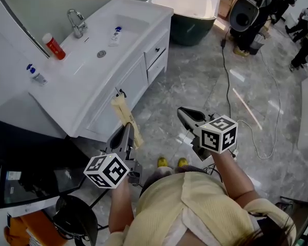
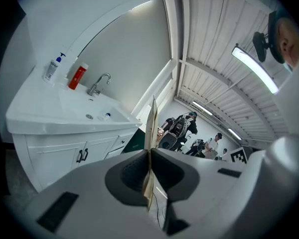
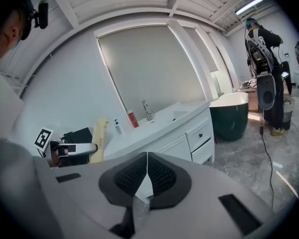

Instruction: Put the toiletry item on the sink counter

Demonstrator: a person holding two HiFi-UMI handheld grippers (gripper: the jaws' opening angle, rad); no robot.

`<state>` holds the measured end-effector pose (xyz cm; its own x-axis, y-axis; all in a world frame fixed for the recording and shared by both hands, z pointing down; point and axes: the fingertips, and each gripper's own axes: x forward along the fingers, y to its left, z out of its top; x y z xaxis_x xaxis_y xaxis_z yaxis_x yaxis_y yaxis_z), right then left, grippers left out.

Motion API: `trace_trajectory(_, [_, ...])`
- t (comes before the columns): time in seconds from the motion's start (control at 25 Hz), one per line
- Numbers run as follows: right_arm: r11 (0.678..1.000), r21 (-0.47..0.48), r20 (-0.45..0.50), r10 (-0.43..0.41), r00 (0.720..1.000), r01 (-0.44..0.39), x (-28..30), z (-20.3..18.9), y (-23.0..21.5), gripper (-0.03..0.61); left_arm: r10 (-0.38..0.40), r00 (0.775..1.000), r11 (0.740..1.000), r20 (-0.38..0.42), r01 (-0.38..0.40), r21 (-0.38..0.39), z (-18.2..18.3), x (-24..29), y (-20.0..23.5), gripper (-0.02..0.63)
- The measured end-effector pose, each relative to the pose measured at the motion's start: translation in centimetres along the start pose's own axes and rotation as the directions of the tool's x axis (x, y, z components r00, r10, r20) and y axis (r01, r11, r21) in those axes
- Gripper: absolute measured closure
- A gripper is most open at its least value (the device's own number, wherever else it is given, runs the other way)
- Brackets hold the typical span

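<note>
packet in my left jaws, not yet at the sink counter

my left gripper (image 1: pixel 126 133) is clamped on the lower end of a flat tan toiletry packet (image 1: pixel 124 111), which stands up out of the jaws in front of the cabinet (image 1: pixel 129 83), lower than the sink counter (image 1: pixel 110 94) and short of it. my right gripper (image 3: pixel 147 169) has its jaws pressed together on nothing. i judge the risk is the narrow bite: the long free end could pivot or slip if it catches the counter's edge, or slide into the basin on release. the left gripper view shows the packet edge-on and thin, while only the head view shows its broad face and its gap from the counter.
</note>
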<state>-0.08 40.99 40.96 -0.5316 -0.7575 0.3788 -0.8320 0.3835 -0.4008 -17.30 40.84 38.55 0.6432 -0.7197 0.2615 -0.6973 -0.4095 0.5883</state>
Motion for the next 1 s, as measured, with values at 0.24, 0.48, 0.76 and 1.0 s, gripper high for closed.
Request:
trace_trajectory(0.24, [1.0,0.012,-0.018,-0.017,1.0,0.017,0.8,-1.0,0.6,0.551,0.004,1.0,1.0,-0.017,-0.004,0.02,-0.1,-0.5,0.8,0.558])
trace_trajectory(0.48, [1.0,0.009,-0.042,0.002,0.999,-0.002,2.7,-1.1,1.3,0.551,0.032,0.999,0.999,-0.02,-0.032,0.006,-0.2,-0.8,2.3,0.558])
trace_trajectory(0.76, [0.999,0.034,-0.049,0.021,0.999,-0.019,4.9,0.0,-0.3,0.551,0.061,0.998,0.998,0.004,-0.061,0.004,1.1,0.9,3.2,0.558])
trace_trajectory(1.0, [0.998,0.026,-0.038,0.061,0.997,-0.06,7.8,2.4,-1.8,0.551,0.087,0.996,0.996,0.018,-0.087,0.022,3.0,3.6,4.1,0.558])
